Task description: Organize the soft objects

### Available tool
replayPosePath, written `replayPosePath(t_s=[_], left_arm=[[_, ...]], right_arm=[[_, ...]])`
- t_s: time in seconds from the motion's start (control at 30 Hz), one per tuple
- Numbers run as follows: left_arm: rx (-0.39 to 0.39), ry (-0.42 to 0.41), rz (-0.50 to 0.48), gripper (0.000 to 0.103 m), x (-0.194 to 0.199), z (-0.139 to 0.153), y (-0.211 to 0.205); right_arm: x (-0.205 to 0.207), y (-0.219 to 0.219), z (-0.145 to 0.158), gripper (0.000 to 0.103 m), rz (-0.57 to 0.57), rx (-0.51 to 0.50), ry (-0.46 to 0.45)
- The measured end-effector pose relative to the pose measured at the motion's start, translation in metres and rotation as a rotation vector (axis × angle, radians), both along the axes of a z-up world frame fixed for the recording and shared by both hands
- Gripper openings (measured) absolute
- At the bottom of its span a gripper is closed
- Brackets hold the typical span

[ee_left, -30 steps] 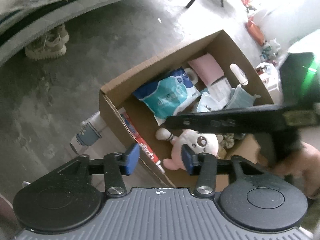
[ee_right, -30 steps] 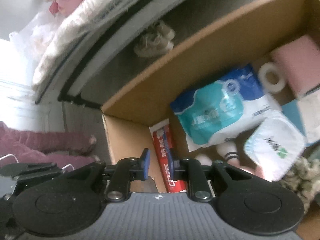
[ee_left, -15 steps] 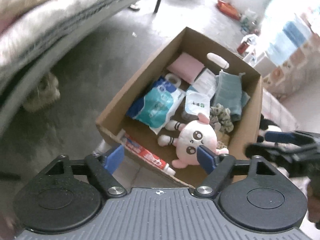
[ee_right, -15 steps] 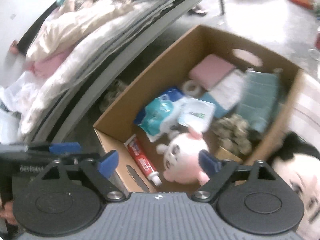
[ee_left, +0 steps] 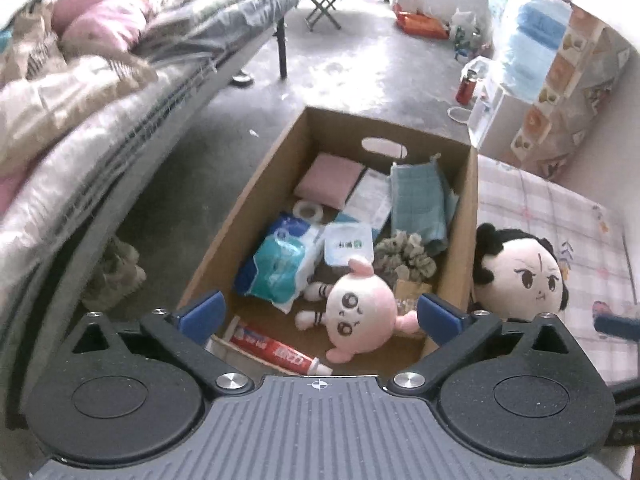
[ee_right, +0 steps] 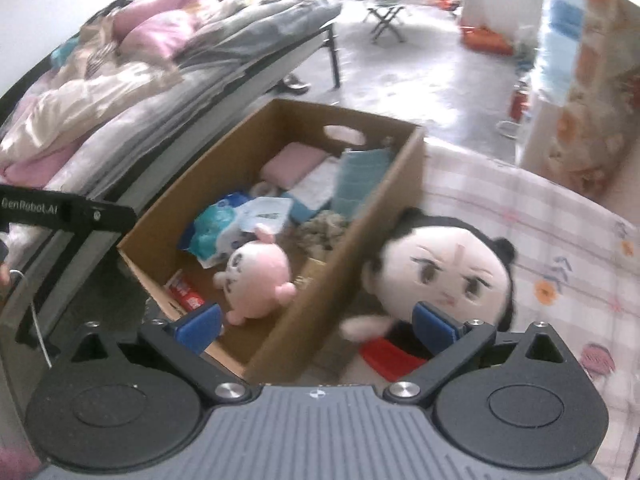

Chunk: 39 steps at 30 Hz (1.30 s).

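A cardboard box (ee_left: 260, 184) (ee_right: 188, 200) stands on the floor. A pink plush toy (ee_left: 358, 310) (ee_right: 256, 280) lies in its near end, beside a toothpaste tube (ee_left: 276, 350), a blue tissue pack (ee_left: 280, 264), a scrunchie (ee_left: 404, 258), a teal cloth (ee_left: 418, 200) and a pink pad (ee_left: 328, 178). A black-haired doll (ee_left: 520, 274) (ee_right: 444, 268) lies outside, against the box's right wall, on a checked cloth (ee_left: 560, 232). My left gripper (ee_left: 320, 314) is open and empty above the box's near end. My right gripper (ee_right: 316, 322) is open and empty over the box's right wall, close to the doll.
A bed with heaped blankets (ee_left: 80, 92) runs along the left, with shoes (ee_left: 112, 272) under it. A folding stool (ee_left: 324, 0), a red bottle (ee_left: 466, 88) and bags stand far back. The left gripper's body (ee_right: 68, 212) shows at the right wrist view's left edge.
Both grippers have opened wide, risen and pulled back from the box. The views have tilted up, so the whole box, the doll and the room now show.
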State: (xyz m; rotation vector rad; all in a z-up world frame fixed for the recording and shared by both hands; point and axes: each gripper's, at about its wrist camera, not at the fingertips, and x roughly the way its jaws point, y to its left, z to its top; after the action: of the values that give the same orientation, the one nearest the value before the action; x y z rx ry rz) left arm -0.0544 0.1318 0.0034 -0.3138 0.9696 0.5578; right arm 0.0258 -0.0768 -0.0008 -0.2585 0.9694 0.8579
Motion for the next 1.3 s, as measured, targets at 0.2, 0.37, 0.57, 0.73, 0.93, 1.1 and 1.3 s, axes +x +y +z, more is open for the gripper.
replayPosePath(t_s=[0.2, 0.37, 0.57, 0.73, 0.93, 1.1, 1.3], left_arm=[[0.023, -0.003, 0.006, 0.103, 0.011, 0.013, -0.014], [0.101, 0.003, -0.007, 0.103, 0.014, 0.019, -0.025], [0.054, -0.011, 0.024, 0.103, 0.012, 0.021, -0.013], [0.04, 0.012, 0.034, 0.103, 0.006, 0.02, -0.001], [0.045, 0.082, -0.032, 0.103, 0.0, 0.018, -0.001], [0.025, 0.129, -0.071, 0.103, -0.007, 0.014, -0.004], [0.024, 0.161, -0.105, 0.103, -0.011, 0.01, -0.002]], right_arm=[[0.002, -0.033, 0.005, 0.103, -0.098, 0.067, 0.037], [0.0, -0.049, 0.01, 0.103, -0.157, 0.088, 0.037], [-0.006, -0.064, 0.015, 0.103, -0.26, 0.026, -0.003], [-0.017, -0.061, 0.02, 0.103, -0.344, -0.031, -0.049], [-0.034, -0.045, 0.027, 0.103, -0.411, -0.109, -0.098], [-0.048, -0.035, 0.037, 0.103, -0.456, -0.129, -0.113], [-0.056, -0.026, 0.04, 0.103, -0.518, -0.155, -0.119]])
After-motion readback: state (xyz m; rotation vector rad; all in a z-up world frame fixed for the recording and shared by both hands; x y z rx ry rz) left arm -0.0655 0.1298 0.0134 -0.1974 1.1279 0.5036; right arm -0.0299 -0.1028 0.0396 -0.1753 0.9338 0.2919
